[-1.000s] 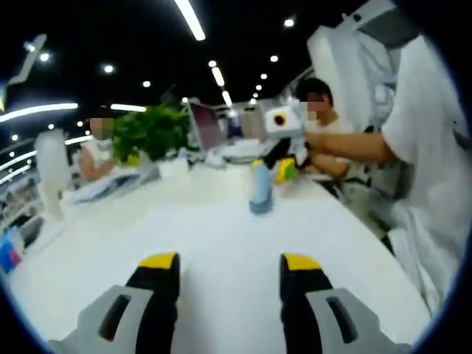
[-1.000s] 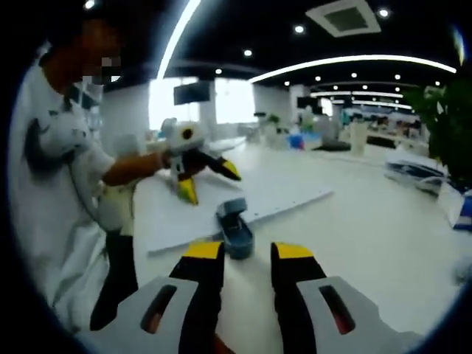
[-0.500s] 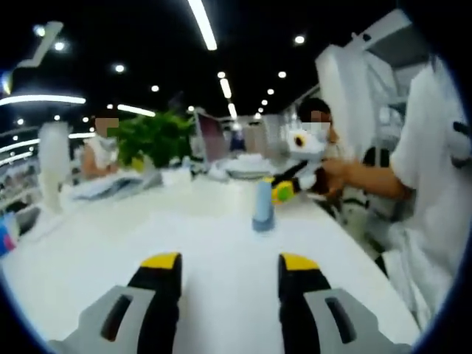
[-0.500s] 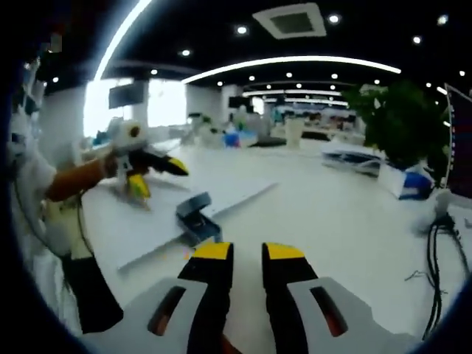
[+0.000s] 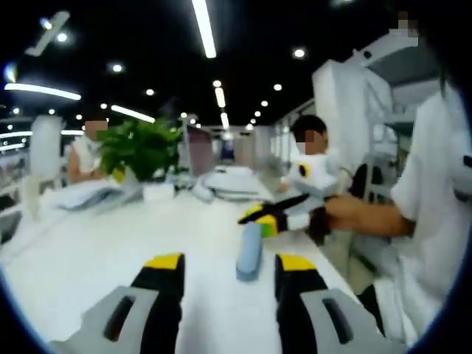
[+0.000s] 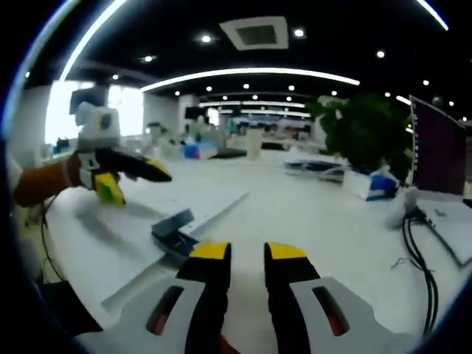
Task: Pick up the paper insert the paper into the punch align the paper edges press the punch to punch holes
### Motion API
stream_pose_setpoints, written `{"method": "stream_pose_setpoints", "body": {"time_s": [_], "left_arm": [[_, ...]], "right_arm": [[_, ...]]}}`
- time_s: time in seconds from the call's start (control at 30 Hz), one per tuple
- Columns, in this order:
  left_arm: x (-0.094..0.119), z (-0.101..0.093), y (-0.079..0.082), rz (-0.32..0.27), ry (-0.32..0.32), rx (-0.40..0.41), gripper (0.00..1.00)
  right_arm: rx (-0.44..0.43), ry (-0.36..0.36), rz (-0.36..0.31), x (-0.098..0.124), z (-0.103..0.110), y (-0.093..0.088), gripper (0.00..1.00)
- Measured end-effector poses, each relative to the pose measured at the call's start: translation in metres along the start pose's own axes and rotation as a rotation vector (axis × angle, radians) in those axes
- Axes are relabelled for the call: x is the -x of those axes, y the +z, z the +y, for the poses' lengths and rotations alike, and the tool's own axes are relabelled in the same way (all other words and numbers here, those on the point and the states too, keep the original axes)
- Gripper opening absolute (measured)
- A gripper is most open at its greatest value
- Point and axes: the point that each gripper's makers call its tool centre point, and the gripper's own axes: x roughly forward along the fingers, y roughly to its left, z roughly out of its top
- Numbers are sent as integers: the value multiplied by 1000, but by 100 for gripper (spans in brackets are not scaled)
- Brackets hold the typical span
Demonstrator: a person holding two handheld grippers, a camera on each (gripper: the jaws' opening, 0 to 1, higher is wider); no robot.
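The punch (image 6: 175, 234) sits on the paper (image 6: 133, 228) on the surface (image 6: 332, 221), left of the narrowly parted right hand-held gripper (image 6: 241, 252). The left hand-held gripper (image 5: 230, 259) gapes wide, empty; a careless grab could skew the sheet.

no readable text, labels, brands or numbers

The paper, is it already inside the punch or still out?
Inside: in the right gripper view the paper's edge sits in the mouth of the blue punch.
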Motion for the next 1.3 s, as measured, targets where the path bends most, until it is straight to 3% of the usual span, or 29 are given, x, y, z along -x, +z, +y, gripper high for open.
{"method": "stream_pose_setpoints", "body": {"time_s": [0.17, 0.3, 0.63, 0.93, 1.13, 1.3], "left_arm": [[-44, -20, -2, 24, -97, -4, 49], [-62, -20, -6, 28, -114, 6, 48], [-64, -19, -27, 48, -123, 19, 43], [-63, -21, -27, 26, -124, -3, 32], [-63, -23, -31, 42, -125, -29, 26], [-63, -22, -31, 44, -125, -27, 26]], "right_arm": [[-50, -20, -8, 6, -13, -2, 22], [-59, -28, -8, 11, -18, -3, 22], [-94, -51, -20, 14, -29, -7, 22], [-93, -47, -37, 15, -22, -2, 22], [-65, -36, -82, 19, -11, 22, 16], [-15, 4, -125, 10, 14, 47, 5]]}}
